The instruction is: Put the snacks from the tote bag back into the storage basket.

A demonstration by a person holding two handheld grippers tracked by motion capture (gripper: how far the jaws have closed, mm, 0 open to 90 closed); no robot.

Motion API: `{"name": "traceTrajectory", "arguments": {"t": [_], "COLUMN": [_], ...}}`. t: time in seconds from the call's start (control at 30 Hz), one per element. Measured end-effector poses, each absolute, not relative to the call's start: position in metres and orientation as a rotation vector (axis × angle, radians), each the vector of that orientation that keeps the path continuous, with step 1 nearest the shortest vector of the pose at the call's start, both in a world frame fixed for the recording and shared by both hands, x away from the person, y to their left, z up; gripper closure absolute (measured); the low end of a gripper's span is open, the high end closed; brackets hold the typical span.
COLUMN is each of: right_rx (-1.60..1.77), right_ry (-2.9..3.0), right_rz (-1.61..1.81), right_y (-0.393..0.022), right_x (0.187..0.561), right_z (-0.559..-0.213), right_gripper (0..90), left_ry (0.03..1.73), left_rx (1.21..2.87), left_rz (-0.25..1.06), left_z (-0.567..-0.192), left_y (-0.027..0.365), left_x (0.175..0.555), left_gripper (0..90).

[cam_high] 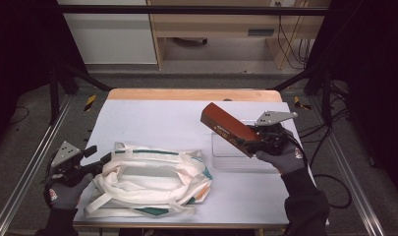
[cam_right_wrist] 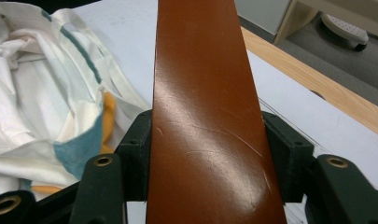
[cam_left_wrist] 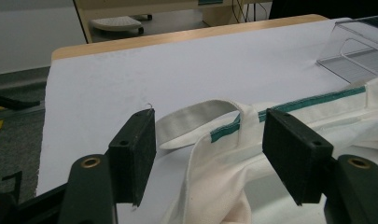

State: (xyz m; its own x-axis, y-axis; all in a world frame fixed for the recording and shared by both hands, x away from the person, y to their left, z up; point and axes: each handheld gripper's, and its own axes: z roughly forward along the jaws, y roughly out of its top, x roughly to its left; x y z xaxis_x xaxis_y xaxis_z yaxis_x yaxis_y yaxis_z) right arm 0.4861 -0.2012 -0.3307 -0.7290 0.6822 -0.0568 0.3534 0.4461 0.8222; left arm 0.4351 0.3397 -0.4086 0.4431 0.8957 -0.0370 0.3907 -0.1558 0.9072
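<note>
Brown and shiny, the box (cam_high: 228, 129) is up in the air over the right side of the table (cam_high: 162, 118), tilted, above a clear tray (cam_high: 223, 157). The right tool (cam_high: 253, 142) squeezes it from both sides. The left tool (cam_high: 96, 157) is open, its jaws on either side of the white bag's (cam_high: 152, 179) edge, not pressing it. The bag lies at the front left.

The counter (cam_high: 152, 115) lies bare beyond the bag (cam_high: 152, 179); a clear tray (cam_high: 231, 155) blocks its right side.
</note>
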Motion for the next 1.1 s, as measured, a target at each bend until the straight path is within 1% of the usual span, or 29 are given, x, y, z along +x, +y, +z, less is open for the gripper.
{"name": "traceTrajectory", "arguments": {"t": [0.33,0.63,1.1], "right_rx": [0.927,0.954,0.964], "right_ry": [2.311,2.309,2.318], "right_rz": [1.177,1.171,1.172], "right_y": [-0.215,-0.225,-0.237], "right_x": [0.502,0.516,0.532], "right_z": [-0.342,-0.354,-0.369], "right_gripper": [43.6,43.6,43.7], "left_ry": [1.120,1.127,1.139], "left_rx": [1.741,1.743,1.744], "left_rz": [0.665,0.664,0.658], "left_z": [-0.409,-0.412,-0.415], "left_y": [0.342,0.343,0.345], "left_x": [0.436,0.438,0.439], "left_gripper": [34.5,32.1,32.2]}}
